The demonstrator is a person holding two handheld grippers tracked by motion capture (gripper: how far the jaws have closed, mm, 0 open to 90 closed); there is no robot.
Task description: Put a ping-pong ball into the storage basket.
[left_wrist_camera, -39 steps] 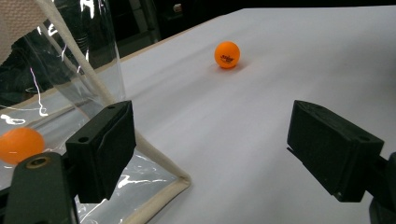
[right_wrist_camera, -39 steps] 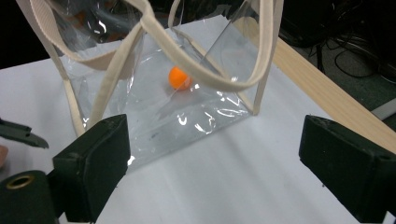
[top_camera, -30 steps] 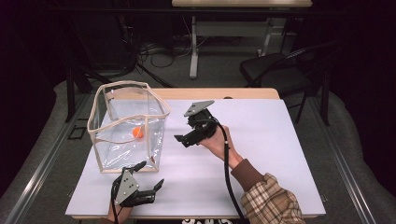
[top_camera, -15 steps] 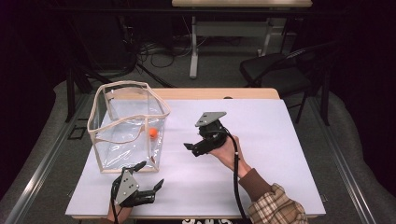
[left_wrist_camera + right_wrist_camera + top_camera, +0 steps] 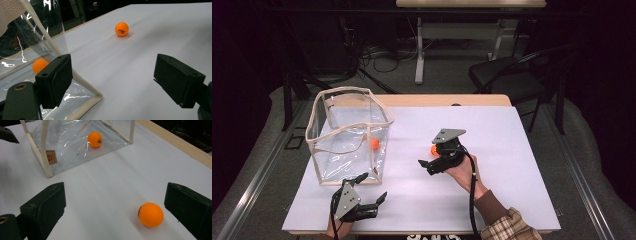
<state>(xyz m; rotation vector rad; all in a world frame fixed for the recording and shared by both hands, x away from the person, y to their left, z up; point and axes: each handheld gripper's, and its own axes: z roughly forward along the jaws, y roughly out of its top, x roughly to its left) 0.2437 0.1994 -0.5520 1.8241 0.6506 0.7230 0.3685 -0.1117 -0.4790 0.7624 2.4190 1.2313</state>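
A clear bag (image 5: 347,135) with beige trim stands open-topped on the left of the white table, and an orange ball (image 5: 375,143) lies inside it. A second orange ball (image 5: 434,149) rests on the table beside my right gripper (image 5: 428,159). In the right gripper view this ball (image 5: 151,214) lies between the open jaws, close to the right one and untouched. Those jaws have just been opening wider. My left gripper (image 5: 372,186) rests open and empty near the front edge, by the bag's corner (image 5: 97,96); it looks at the far ball (image 5: 121,29).
A white sheet (image 5: 522,165) covers the table, and a wooden strip (image 5: 447,100) shows along its back edge. A dark chair (image 5: 507,80) and a desk leg stand on the floor beyond. A person's right hand and plaid sleeve (image 5: 507,227) come in from the bottom.
My right gripper has moved right and down, away from the bag to just above the table. The ball in the bag rolled right. The left gripper has not moved.
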